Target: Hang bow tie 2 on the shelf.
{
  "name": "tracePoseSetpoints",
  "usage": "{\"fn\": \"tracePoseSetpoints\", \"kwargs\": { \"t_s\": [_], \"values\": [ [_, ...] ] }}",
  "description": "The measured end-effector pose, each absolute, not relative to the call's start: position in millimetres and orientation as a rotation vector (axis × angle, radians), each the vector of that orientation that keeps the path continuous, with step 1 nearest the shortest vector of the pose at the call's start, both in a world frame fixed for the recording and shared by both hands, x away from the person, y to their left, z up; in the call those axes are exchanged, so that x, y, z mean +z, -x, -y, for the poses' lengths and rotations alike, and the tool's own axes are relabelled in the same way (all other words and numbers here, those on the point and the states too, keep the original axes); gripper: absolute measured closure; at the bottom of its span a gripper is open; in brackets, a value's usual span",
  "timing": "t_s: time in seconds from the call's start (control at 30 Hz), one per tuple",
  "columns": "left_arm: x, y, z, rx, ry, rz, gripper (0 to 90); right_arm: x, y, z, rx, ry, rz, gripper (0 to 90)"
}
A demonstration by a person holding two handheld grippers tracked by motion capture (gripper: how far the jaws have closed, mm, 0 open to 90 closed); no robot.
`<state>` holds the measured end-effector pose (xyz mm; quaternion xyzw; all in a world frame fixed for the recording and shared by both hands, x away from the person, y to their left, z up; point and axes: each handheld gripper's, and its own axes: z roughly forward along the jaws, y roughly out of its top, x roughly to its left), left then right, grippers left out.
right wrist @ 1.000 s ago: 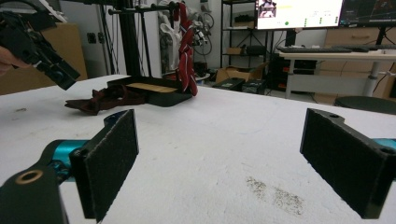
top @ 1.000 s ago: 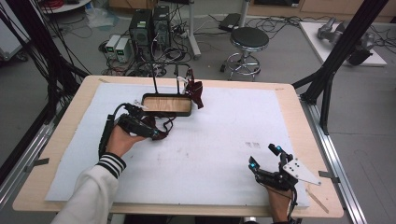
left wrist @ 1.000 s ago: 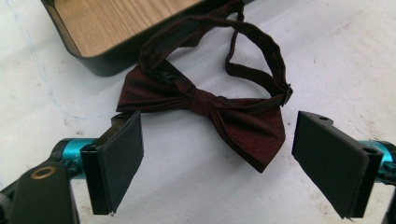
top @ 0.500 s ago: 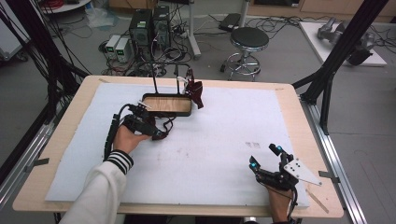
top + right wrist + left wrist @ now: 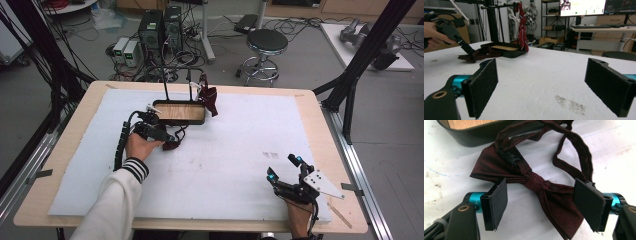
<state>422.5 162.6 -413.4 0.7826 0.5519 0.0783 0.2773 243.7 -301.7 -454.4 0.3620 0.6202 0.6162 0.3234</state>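
A dark red bow tie lies flat on the white table cover, its strap looping toward the black stand base. My left gripper is open, with one pad on each side of the tie's knot and the tie between them. From above, the left gripper sits over the bow tie, just in front of the stand base. A second red tie hangs from the stand's rack. My right gripper rests open at the front right, and nothing is between its jaws.
The stand's two black uprights rise from the wood-inlaid base at the table's back centre. The right gripper view shows the left gripper and the bow tie far off. A stool and computers stand beyond the table.
The left hand has edged slightly forward and to the right, toward the bow tie. The right gripper has stayed where it was.
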Motion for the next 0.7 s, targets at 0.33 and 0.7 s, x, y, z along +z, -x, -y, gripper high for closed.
{"fn": "tracePoseSetpoints", "kwargs": {
  "t_s": [0.33,0.7],
  "values": [
    [-413.7,-428.4,-159.0,0.231,-2.071,-1.523,32.0,-454.4,-243.7,301.6,1.616,-0.952,-1.628,10.6],
    [-409.5,-424.9,-160.9,0.250,-2.074,-1.527,32.3,-454.4,-244.1,301.9,1.613,-0.948,-1.628,10.6]
  ]
}}
